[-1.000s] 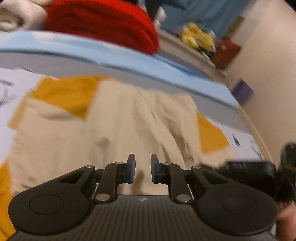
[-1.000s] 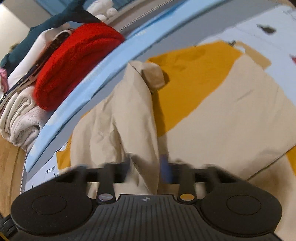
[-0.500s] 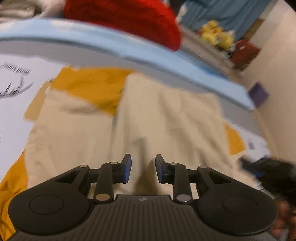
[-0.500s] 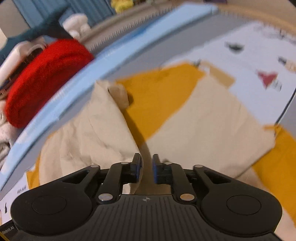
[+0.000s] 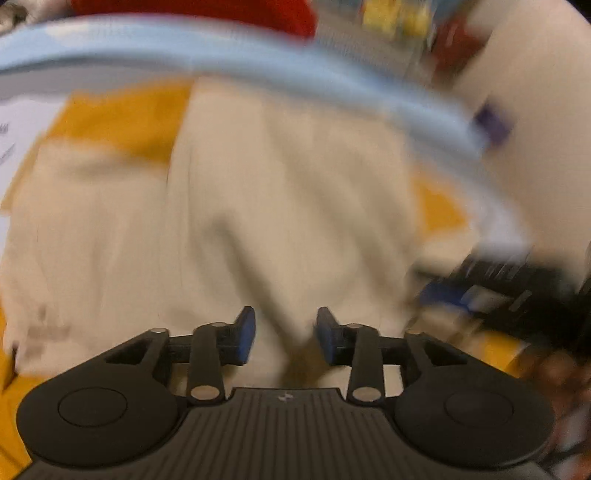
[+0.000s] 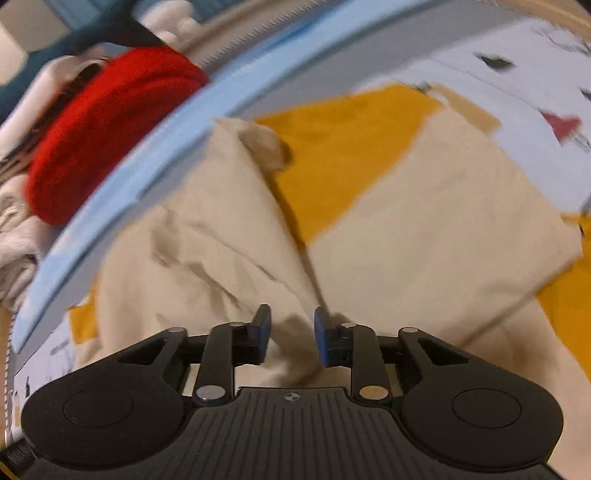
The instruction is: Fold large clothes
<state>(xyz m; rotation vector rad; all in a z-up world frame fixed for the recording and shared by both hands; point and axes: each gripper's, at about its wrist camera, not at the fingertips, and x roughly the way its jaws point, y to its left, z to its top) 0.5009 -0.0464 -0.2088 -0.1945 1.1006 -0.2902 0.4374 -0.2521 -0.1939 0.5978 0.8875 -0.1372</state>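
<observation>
Left wrist view, heavily blurred: left gripper (image 5: 282, 334) angled down over a large cream and mustard-yellow cotton garment (image 5: 236, 206) spread on a white printed bedsheet (image 5: 14, 129), black jaws with blue pads part-way apart and opening, a raised cream fold between them, pads not pressing it. Pale blue padded border (image 5: 229, 55) along the sheet's far edge, red knitted bundle (image 5: 207, 11) beyond it. Right wrist view, sharper: right gripper (image 6: 291, 336) low over the same garment (image 6: 424, 221), jaws narrowly apart and opening, a creased ridge of cream cloth between the pads, unclamped. Garment near the sheet's (image 6: 517, 96) far edge, touching the blue border (image 6: 155, 147); red bundle (image 6: 103, 125) and off-white folded knitwear (image 6: 14, 229) stacked past it.
</observation>
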